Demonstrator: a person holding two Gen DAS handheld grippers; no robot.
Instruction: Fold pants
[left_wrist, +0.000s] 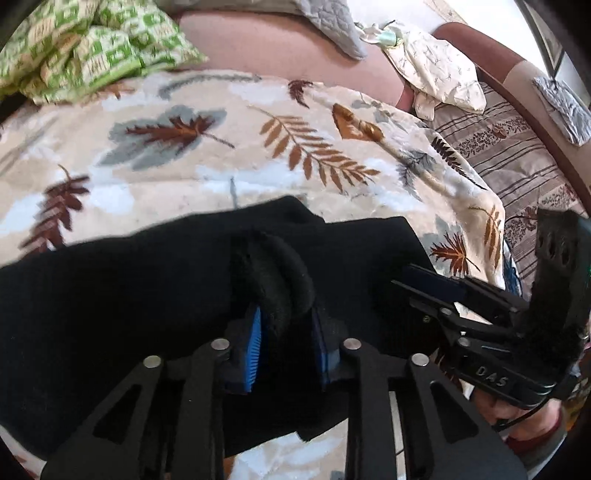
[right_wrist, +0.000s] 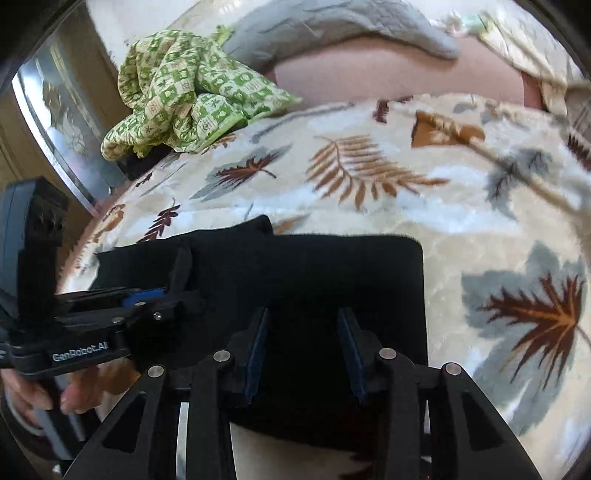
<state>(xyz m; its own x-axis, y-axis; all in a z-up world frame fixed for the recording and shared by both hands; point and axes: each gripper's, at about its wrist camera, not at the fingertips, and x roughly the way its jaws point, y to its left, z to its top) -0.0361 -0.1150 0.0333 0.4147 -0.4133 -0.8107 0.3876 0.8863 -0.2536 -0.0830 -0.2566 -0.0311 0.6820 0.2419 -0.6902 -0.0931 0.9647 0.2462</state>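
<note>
Black pants (left_wrist: 129, 288) lie folded on a leaf-patterned blanket (left_wrist: 221, 147); they also show in the right wrist view (right_wrist: 314, 273). My left gripper (left_wrist: 286, 325) is shut on a raised fold of the pants between its blue pads. It shows from the side in the right wrist view (right_wrist: 173, 291), holding the fabric edge. My right gripper (right_wrist: 303, 332) is open, its jaws apart just above the pants with no fabric pinched. It shows at the right of the left wrist view (left_wrist: 421, 284).
A green checked cloth (right_wrist: 184, 96) lies bunched at the blanket's far left. A grey quilted cloth (right_wrist: 332, 26) and a white patterned cloth (left_wrist: 439, 70) lie on the pink sofa back (left_wrist: 277, 48). A striped cover (left_wrist: 517, 155) lies to the right.
</note>
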